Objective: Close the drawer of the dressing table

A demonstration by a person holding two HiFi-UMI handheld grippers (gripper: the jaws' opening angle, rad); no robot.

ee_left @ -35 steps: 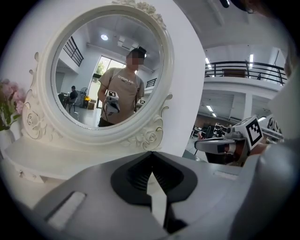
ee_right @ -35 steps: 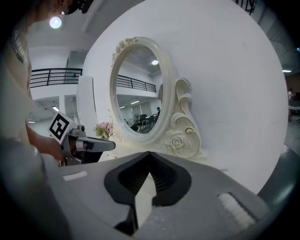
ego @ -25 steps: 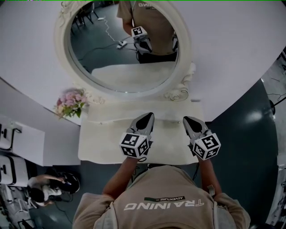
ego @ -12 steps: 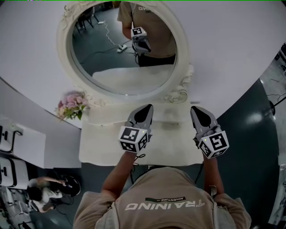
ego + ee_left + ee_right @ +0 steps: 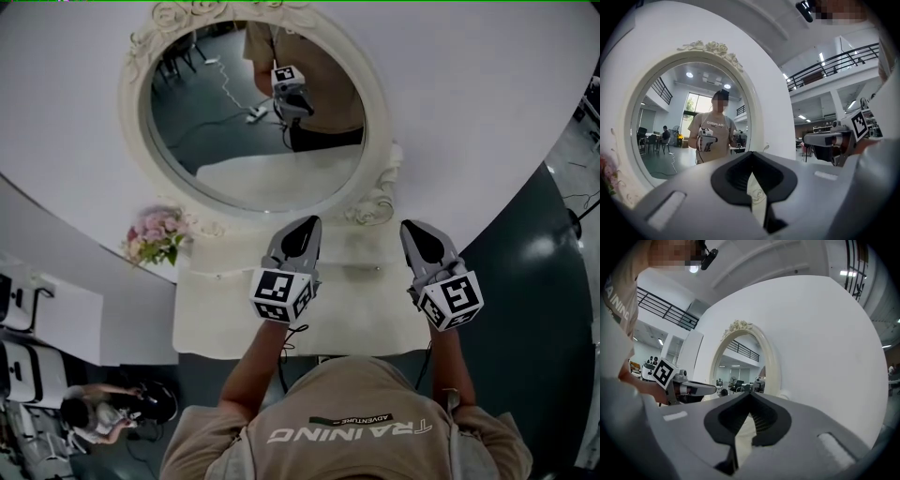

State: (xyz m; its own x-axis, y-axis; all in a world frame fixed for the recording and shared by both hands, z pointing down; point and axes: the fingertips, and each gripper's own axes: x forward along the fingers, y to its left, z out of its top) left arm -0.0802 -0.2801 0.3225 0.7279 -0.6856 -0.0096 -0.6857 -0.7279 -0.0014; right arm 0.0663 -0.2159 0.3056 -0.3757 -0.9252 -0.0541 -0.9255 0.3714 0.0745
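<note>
One cream-white dressing table [image 5: 216,319], set against the white wall [image 5: 487,84] directly before the person. Its long axis runs left to right and its front faces the person. The drawer cannot be made out from above.

Two grey hand-held grippers, both over the tabletop and pointing toward the wall:
- left gripper [image 5: 302,232], jaws together on nothing
- right gripper [image 5: 419,240], likewise closed and empty, well apart from the left

One oval mirror in a carved cream frame [image 5: 258,112], behind the table.

One bouquet of pink flowers [image 5: 155,234], at the table's rear left corner.

Dark floor [image 5: 525,309], at right.
</note>
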